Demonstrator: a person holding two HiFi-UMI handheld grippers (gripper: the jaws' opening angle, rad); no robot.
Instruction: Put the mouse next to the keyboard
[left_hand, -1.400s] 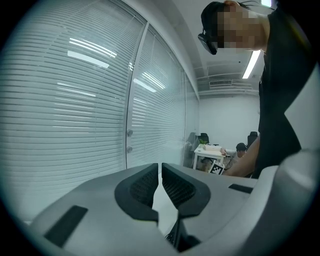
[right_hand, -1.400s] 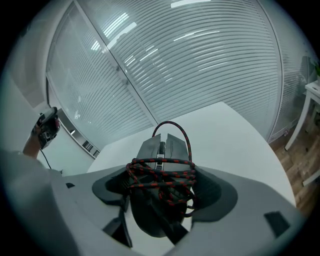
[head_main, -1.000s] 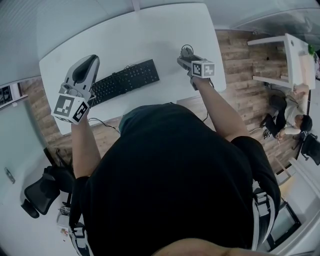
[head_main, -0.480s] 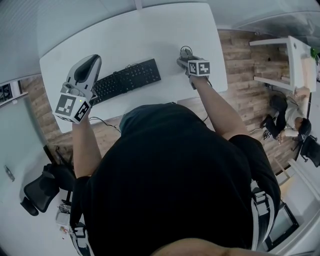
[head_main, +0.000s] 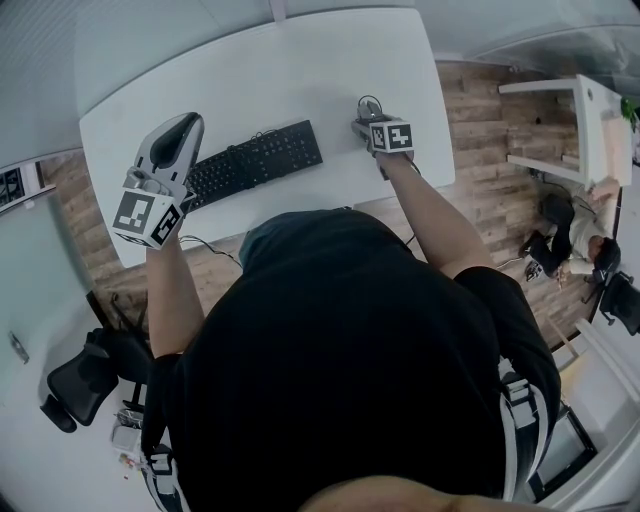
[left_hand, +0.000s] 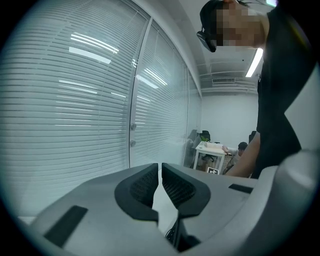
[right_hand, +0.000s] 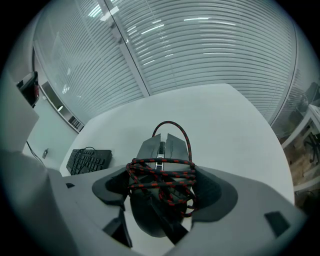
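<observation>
A black keyboard (head_main: 250, 162) lies on the white table (head_main: 300, 70), left of centre; the right gripper view shows it at the far left (right_hand: 90, 161). My right gripper (head_main: 366, 118) hovers over the table's right part, shut on a grey mouse (right_hand: 161, 145) that has a red-and-black braided cable wound round it. The mouse (head_main: 371, 103) sits well to the right of the keyboard, with bare tabletop between them. My left gripper (head_main: 175, 135) is held up at the keyboard's left end. Its jaws (left_hand: 160, 182) point at window blinds, shut with nothing between them.
The keyboard's black cable (head_main: 205, 247) trails off the table's near edge. Wooden floor lies to the right, with a second white desk (head_main: 590, 120) and a seated person (head_main: 585, 250). A black office chair (head_main: 80, 385) stands at the lower left.
My right gripper has shifted slightly left with the mouse in it. The left gripper has barely moved.
</observation>
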